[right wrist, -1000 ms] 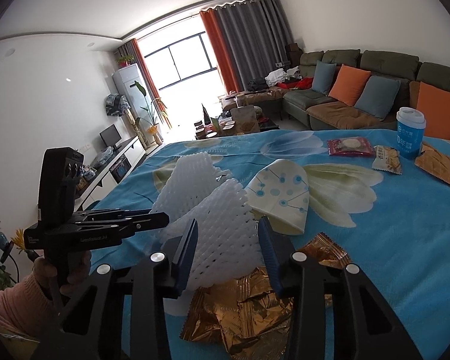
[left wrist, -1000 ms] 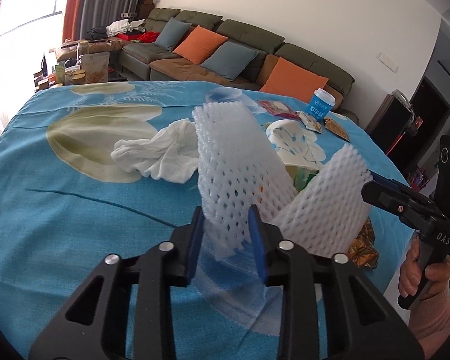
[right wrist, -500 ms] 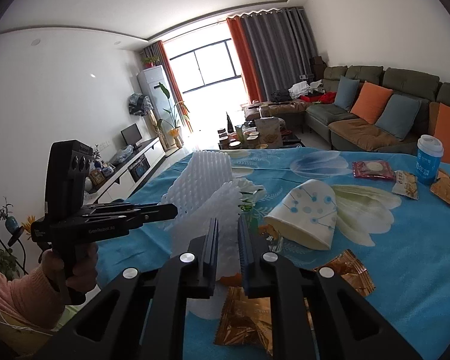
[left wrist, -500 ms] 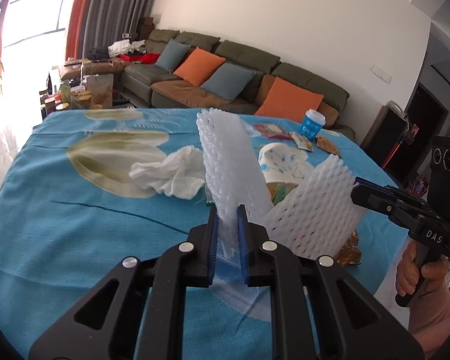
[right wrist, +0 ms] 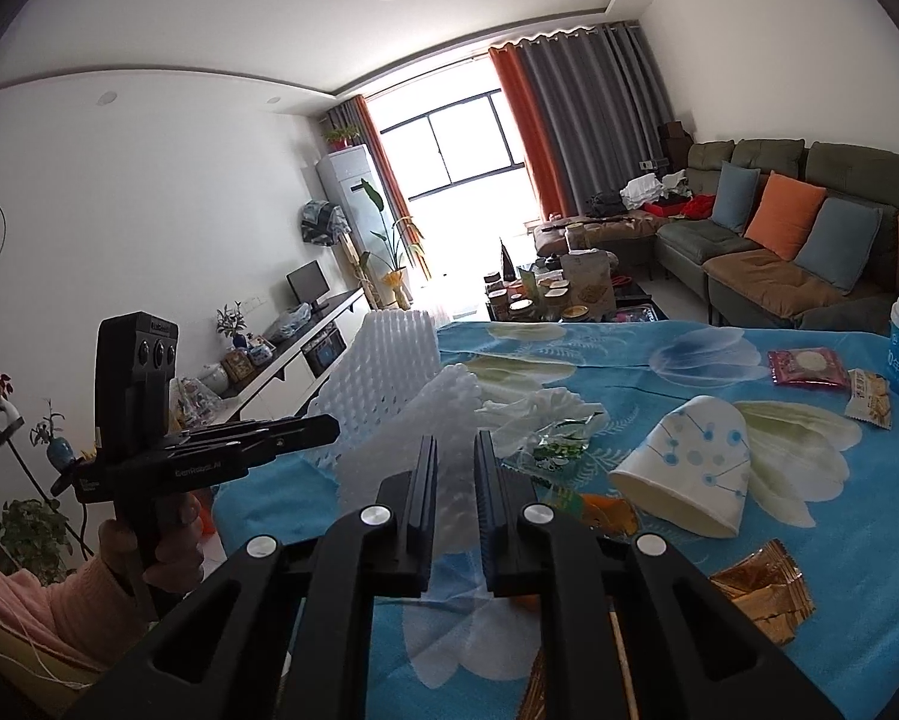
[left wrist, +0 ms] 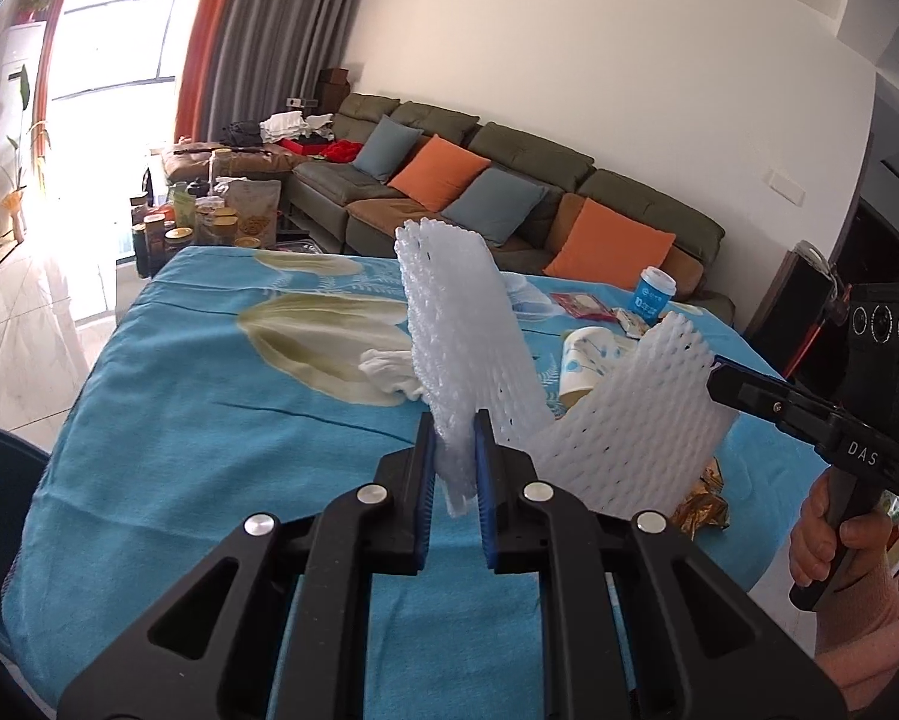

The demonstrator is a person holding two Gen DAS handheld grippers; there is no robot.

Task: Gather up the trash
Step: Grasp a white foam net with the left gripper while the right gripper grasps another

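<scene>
Left tool (left wrist: 455, 420) pinches one foam net (left wrist: 458, 348); right tool (right wrist: 455, 450) pinches a second net (right wrist: 443, 420), both lifted above the table (left wrist: 209, 396). On it lie one paper cup (right wrist: 686, 468), one tissue (left wrist: 389, 372), several wrappers (right wrist: 761, 591).

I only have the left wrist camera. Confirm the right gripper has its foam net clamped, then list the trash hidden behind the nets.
Observer: The right gripper is shut on the right foam net, which is pinched between its fingers.
Operator: Now the hidden trash.
Observer: A green-and-clear wrapper lies beside the white tissue.
Operator: Check by the cup.
Observer: An orange wrapper lies at the mouth of the tipped paper cup.
</scene>
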